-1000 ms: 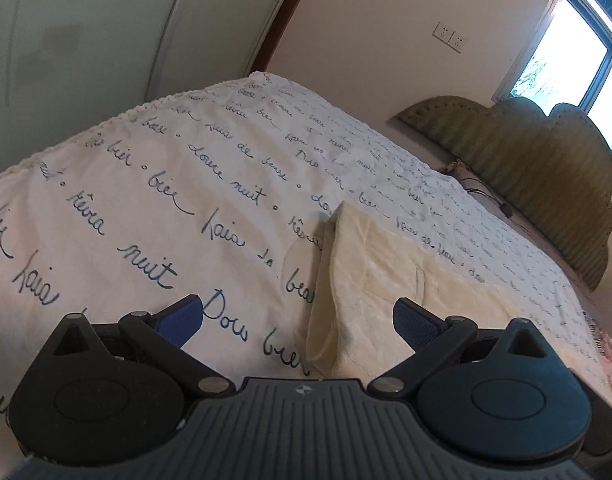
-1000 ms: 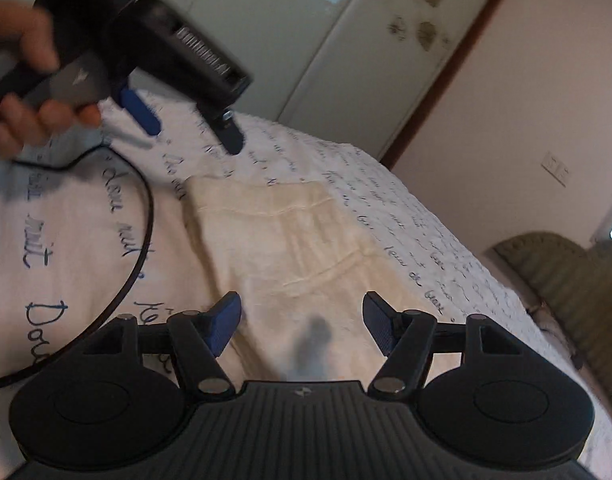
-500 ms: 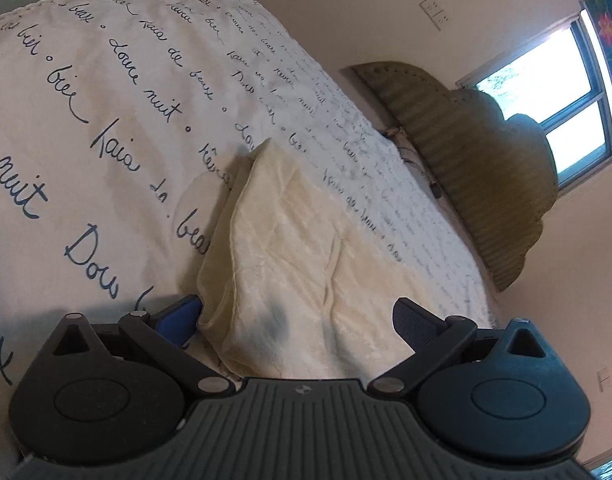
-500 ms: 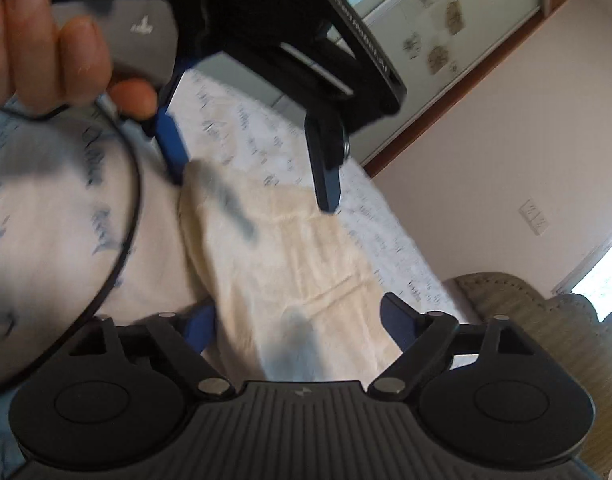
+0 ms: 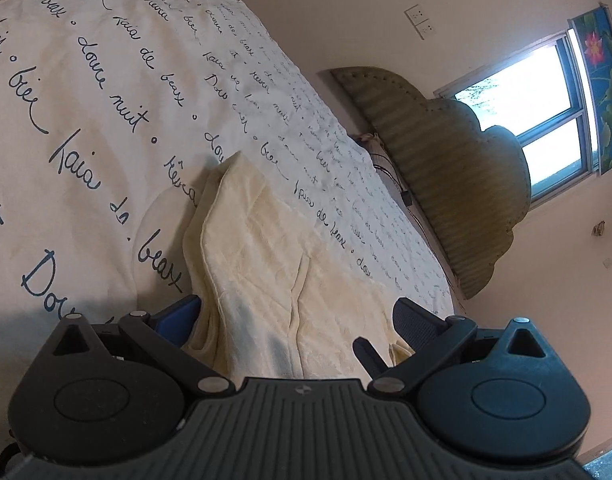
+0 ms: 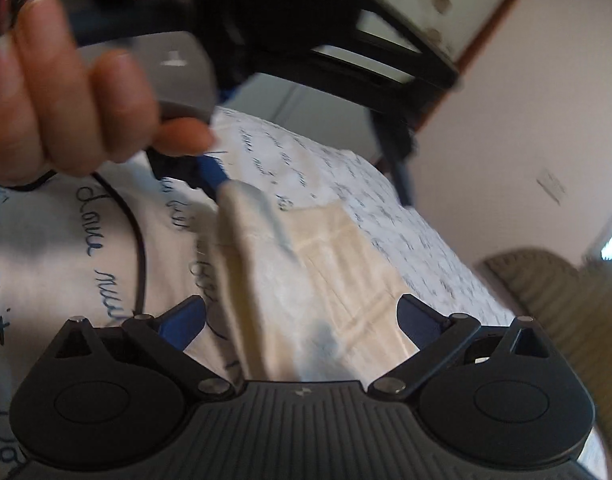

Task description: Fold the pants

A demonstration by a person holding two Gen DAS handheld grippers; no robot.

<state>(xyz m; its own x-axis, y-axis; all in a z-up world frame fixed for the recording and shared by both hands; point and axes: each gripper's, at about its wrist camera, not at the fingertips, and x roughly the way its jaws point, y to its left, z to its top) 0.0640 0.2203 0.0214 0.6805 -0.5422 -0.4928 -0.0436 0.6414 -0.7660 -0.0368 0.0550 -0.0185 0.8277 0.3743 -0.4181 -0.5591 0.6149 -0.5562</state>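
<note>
Now the cream pants (image 5: 265, 264) lie folded at lower center on the script-printed bedspread (image 5: 105, 120), between the wide-spread fingers of both left gripper (image 5: 293, 316) and right gripper (image 6: 301, 316).

Bed (image 5: 105, 80) was covered by a white spread with dark blue cursive writing. Olive ribbed scalloped headboard (image 5: 458, 176) stood against a pale pinkish wall (image 5: 346, 12). Wall socket plate (image 5: 420, 21) sat above it. Bright window (image 5: 546, 116) with dark frame let in daylight; floral curtain (image 5: 602, 80) hung beside it. White wardrobe doors (image 6: 438, 0), brown trim, blurred.
</note>
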